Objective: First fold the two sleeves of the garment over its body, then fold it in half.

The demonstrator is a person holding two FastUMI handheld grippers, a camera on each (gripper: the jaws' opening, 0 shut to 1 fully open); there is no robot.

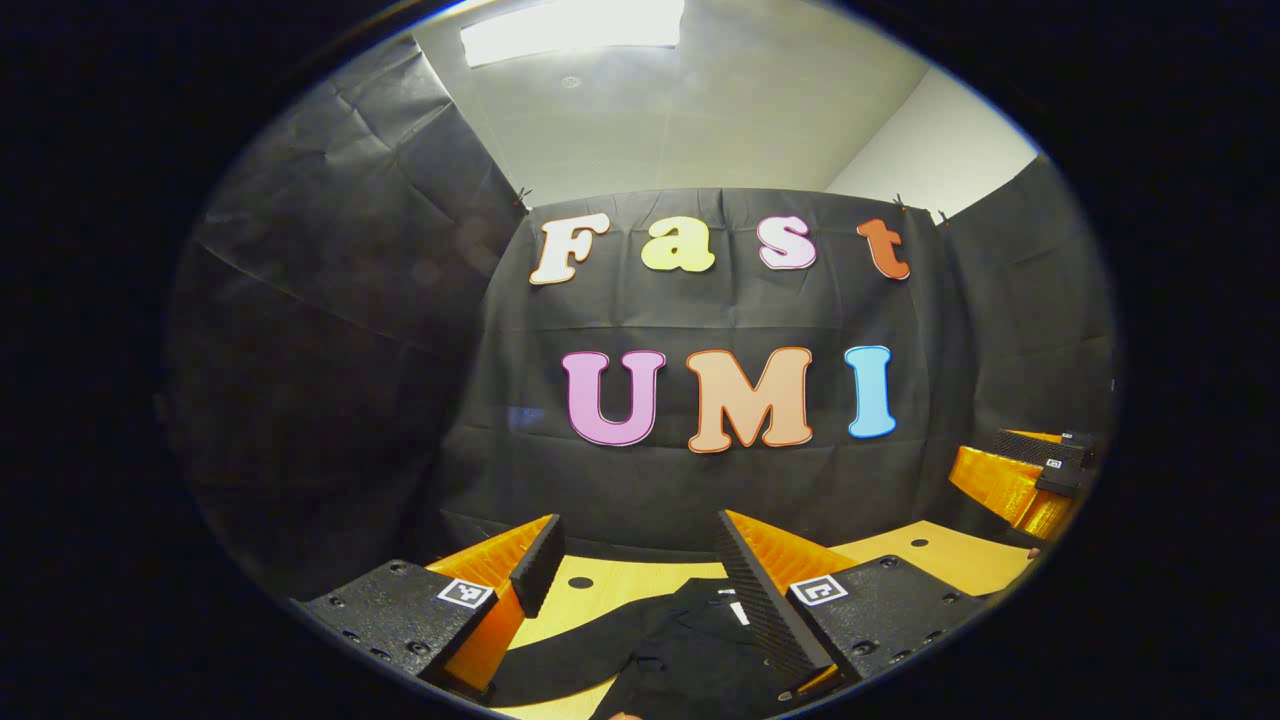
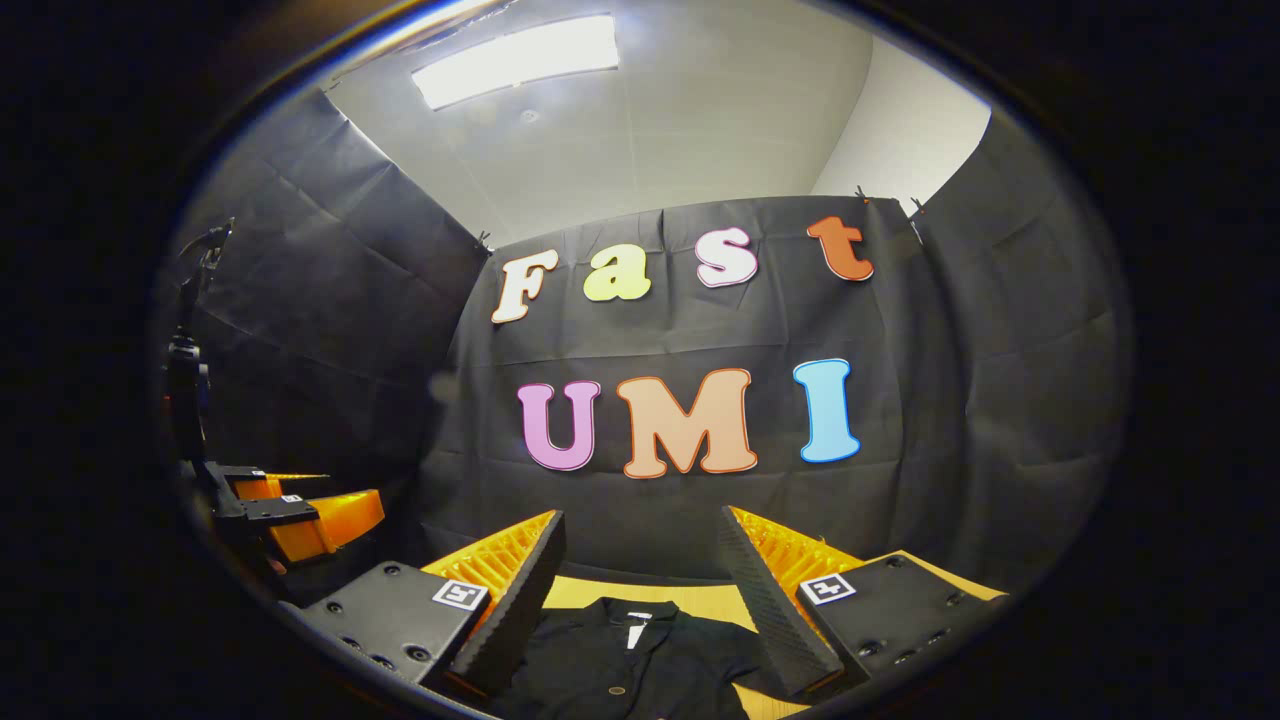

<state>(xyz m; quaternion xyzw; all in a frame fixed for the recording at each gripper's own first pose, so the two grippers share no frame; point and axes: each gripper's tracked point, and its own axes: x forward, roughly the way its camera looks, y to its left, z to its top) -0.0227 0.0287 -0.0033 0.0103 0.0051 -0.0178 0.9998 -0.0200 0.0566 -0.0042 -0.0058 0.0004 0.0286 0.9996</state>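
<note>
With the left gripper point(image 1: 640, 570) and right gripper point(image 2: 640, 570) both spread wide and empty above the dark garment point(image 2: 625, 665) at the bottom centre on the table point(image 1: 900, 555), a hasty descent risks pinching both layers instead of one sleeve.

Recording booth: black cloth walls point(image 1: 330, 330), wooden table point(image 1: 940, 555).

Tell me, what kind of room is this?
Probably a small recording booth, not a home: black cloth walls hang all around, a wooden table holds a dark garment, and a ceiling light panel glows above.
</note>
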